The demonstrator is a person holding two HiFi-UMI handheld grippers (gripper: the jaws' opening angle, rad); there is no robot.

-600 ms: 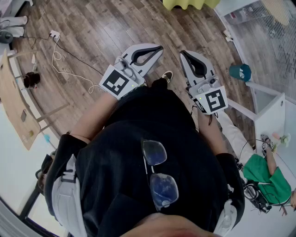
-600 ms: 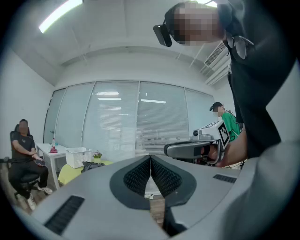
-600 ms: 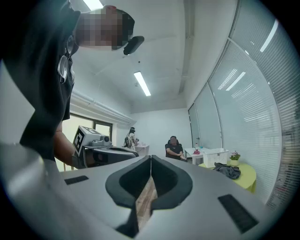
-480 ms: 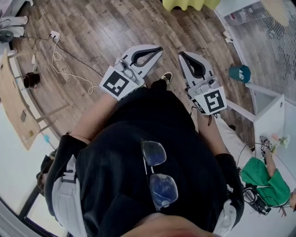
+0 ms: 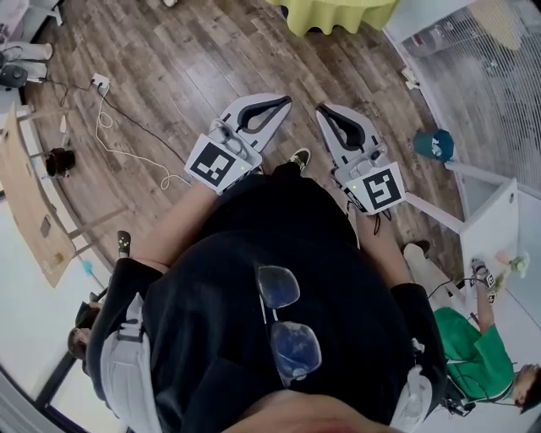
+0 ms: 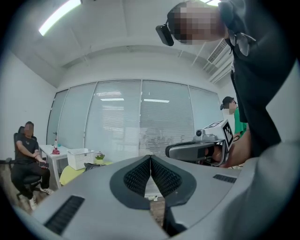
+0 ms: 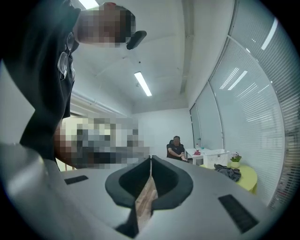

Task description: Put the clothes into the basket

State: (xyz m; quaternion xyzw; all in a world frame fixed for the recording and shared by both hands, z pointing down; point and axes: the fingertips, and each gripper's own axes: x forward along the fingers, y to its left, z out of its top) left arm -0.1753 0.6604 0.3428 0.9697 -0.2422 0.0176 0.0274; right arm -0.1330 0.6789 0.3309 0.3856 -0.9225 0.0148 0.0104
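Both grippers are held level in front of the person, over the wooden floor. My left gripper (image 5: 287,101) (image 6: 150,157) has its jaws closed together with nothing between them. My right gripper (image 5: 320,110) (image 7: 150,158) is shut and empty too. Far ahead, a white basket (image 6: 80,158) (image 7: 215,157) stands on a round yellow-green table (image 5: 338,13) (image 7: 247,179). Dark clothes (image 7: 228,172) (image 6: 92,165) lie in a heap on that table beside the basket. The right gripper's body (image 6: 194,149) shows in the left gripper view, to the right.
A person sits on a chair (image 6: 27,159) (image 7: 176,149) by a white desk near the basket. A white cable (image 5: 118,127) trails on the floor at left. A teal bin (image 5: 435,144) and white furniture (image 5: 499,220) stand at right, another person in green (image 5: 473,359) beyond.
The yellow-green table has come further into the head view. Both grippers have drawn slightly closer together and stay shut.
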